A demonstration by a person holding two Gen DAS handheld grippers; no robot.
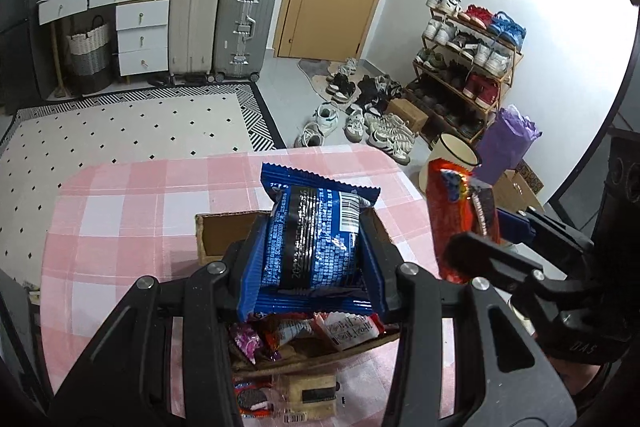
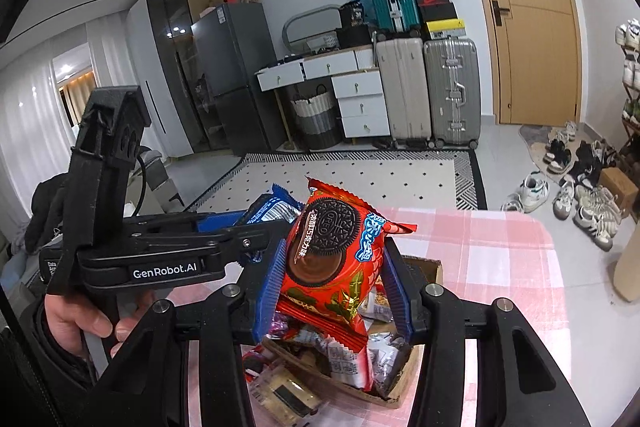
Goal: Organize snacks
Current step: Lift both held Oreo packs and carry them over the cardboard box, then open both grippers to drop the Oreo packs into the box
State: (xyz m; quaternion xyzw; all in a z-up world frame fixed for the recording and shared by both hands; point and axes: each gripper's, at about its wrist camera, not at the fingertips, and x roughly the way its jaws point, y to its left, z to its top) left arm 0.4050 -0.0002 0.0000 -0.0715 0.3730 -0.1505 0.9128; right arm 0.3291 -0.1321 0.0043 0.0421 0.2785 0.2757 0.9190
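My left gripper [image 1: 312, 255] is shut on a blue snack packet [image 1: 316, 227], which it holds over an open cardboard box [image 1: 224, 231]. The box stands on a pink checked tablecloth [image 1: 120, 211] and holds several small snack packets [image 1: 344, 331]. To the right, my right gripper [image 2: 334, 283] is shut on a red Oreo packet [image 2: 332, 255] above the same box [image 2: 430, 269]. In the right wrist view the left gripper [image 2: 240, 239] shows at the left with its blue packet [image 2: 272, 207], held by a person's hand [image 2: 80, 319]. The left wrist view shows the red packet [image 1: 456, 219] from the side.
Two loose snack packets [image 1: 280, 395] lie on the cloth in front of the box. Off the table's far right corner stand a white enamel container [image 1: 452, 155] and a purple bag [image 1: 504, 139]. Shoes [image 1: 360, 115], a shoe rack and suitcases [image 1: 244, 27] sit on the floor beyond.
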